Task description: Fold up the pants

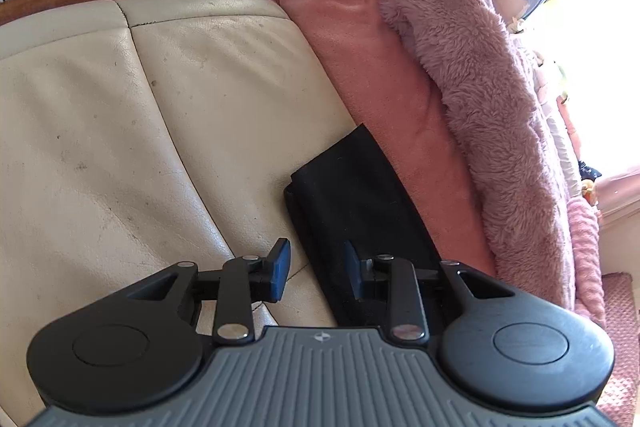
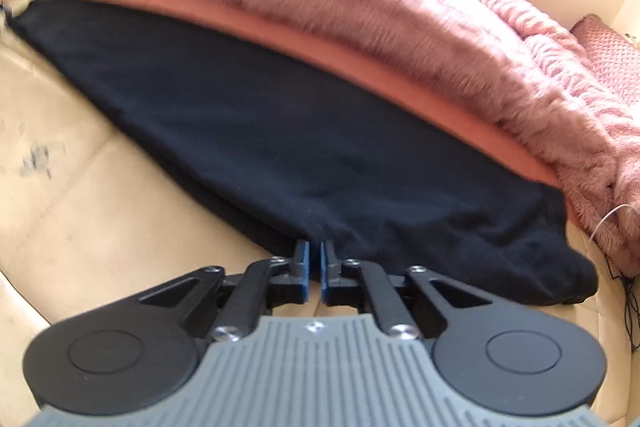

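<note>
Pants [image 2: 280, 131] — black, soft knit, light and limp — are lying folded lengthwise on the cream sofa [image 1: 120, 107] against pink blankets [image 1: 472, 79]. Right tool [image 2: 314, 259] is pinching the near edge; left tool [image 1: 316, 267] is hovering released over the leg end. Best hold: doubled edges.

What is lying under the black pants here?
The black pants lie on the cream sofa; their far edge meets a pink blanket. Whatever lies beneath the fabric itself is covered.
</note>
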The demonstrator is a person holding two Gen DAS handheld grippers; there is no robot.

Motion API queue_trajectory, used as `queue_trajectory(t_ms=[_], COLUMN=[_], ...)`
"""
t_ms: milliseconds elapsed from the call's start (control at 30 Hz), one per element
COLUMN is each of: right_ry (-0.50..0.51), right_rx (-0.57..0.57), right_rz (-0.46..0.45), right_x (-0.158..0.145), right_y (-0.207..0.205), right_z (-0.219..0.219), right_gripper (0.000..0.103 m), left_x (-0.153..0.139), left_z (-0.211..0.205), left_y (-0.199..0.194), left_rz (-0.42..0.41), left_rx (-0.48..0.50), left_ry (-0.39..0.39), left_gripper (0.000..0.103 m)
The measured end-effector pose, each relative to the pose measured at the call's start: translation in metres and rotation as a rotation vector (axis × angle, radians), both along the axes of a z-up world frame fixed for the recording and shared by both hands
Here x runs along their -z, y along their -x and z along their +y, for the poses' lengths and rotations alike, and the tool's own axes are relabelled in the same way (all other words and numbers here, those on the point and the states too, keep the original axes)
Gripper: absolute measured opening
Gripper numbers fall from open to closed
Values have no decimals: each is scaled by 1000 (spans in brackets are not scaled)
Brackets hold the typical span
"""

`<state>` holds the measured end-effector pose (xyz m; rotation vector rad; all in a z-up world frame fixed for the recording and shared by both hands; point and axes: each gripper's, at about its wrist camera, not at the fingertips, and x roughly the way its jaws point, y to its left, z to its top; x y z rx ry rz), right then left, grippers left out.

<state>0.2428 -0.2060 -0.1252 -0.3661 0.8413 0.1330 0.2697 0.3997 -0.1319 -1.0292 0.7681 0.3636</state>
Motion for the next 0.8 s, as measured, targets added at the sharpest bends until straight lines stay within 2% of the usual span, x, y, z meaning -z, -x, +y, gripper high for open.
queue_trajectory(t_ms=[67,167,367,433,567,600,633,800], right_ry=[-9,-4,-20,-24,-28,-31,-35,-37], right_rx=[10,28,51,53,55,56,56,43], right_rz=[-1,77,106,110,112,113,115,134], right_x=[-2,17,31,31,33,33,33,28], right_y=[5,7,11,12,12,12,11,8], right_z=[-3,-4,-7,-6,-8,-8,-8,-10], right_gripper=[0,0,0,0,0,0,0,0], left_x=[1,4,10,12,12,9,7,-10], left_z=[2,1,-1,-3,-11,-16,-21,-27], left_y=[2,5,4,2,-8,-10,-13,-4], left_rz=[-20,-40,-32,-29,-19,-5,19,35], left_rx=[-2,-1,-4,-18,-15,-8,-7,-42], left_ry=[23,52,40,-2,-106,-153,-197,-286], left_gripper=[33,33,33,33,24,17,4,3])
